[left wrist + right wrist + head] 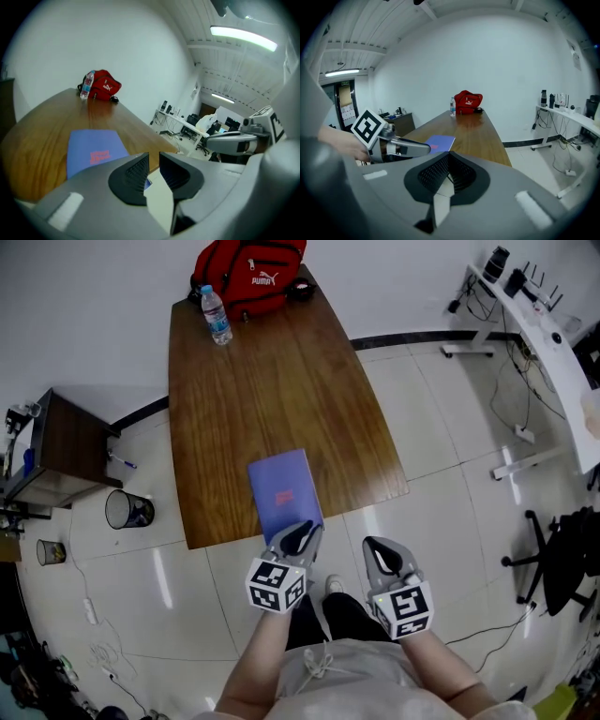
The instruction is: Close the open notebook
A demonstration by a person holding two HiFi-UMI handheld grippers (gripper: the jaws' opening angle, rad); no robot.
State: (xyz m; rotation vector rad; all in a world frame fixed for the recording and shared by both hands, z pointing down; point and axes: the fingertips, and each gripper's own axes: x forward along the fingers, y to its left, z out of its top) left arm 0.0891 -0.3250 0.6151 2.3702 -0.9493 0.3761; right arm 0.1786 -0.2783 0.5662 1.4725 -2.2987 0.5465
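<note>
**Entry: closed notebook at near end of bench, two hand-held grippers**

1. Right gripper [382,549] – held off the bench's near end, over the tiled floor [450,502]. In the right gripper view its jaws [448,161] meet at the tips; nothing is between them.

2. Left gripper [298,532] – just beside the right one, its tip reaching over the near edge of the notebook. In the left gripper view its jaws [153,164] stand parallel with a narrow gap between them. They grip nothing (only a sliver of blue cover shows low through the gap).

3. Notebook [284,486] – blue-violet cover with a small red print, lying shut and flat on the bench close to its near edge, at a slight angle to that edge. Also seen at [93,147] and [438,140].

4. Bench [272,381] – long, dark wood grain, narrowing toward the far wall; the middle stretch is bare.

5. Water bottle [217,315] – upright at the far left corner of the bench, clear with a blue cap.

6. Red bag [251,276] – at the far end, just beside the bottle, against the wall.

7. Surroundings – wire bin [128,510] and dark cabinet [61,442] left of the bench; white desk [553,352] far right.
</note>
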